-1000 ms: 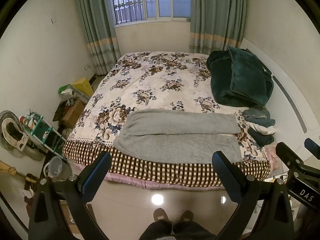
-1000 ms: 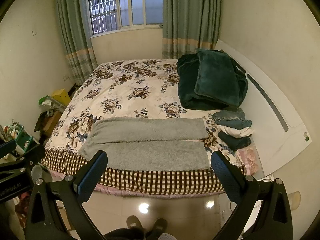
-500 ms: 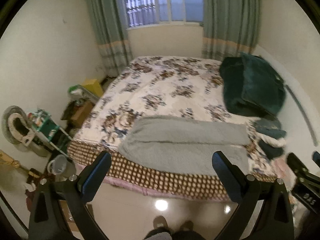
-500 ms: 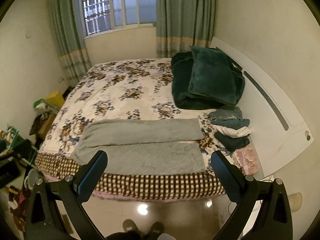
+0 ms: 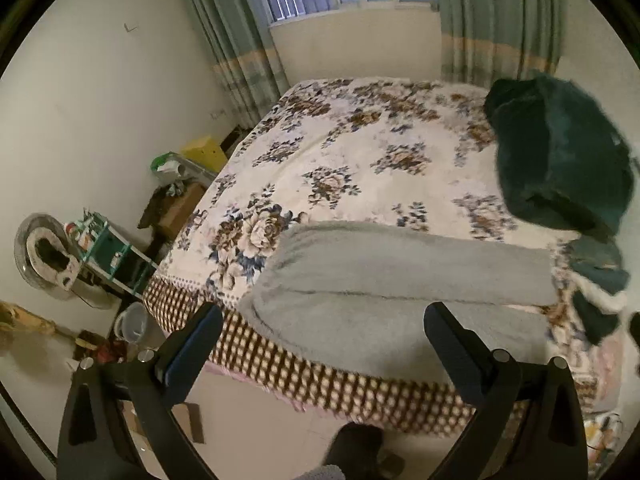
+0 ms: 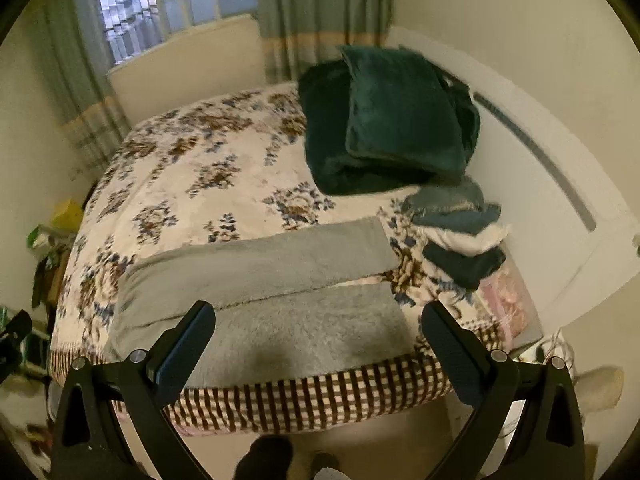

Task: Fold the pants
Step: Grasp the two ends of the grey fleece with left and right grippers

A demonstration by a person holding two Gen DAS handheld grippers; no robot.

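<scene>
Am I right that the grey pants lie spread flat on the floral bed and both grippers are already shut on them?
Not quite. The grey pants do lie flat on the floral bed, but the left gripper and right gripper are open and empty, as both wrist views show.

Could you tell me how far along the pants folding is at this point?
Done: the grey pants lie flat near the bed's front edge, legs side by side. In hand: nothing; the left gripper and right gripper are open, short of the pants. Left: every fold.
</scene>
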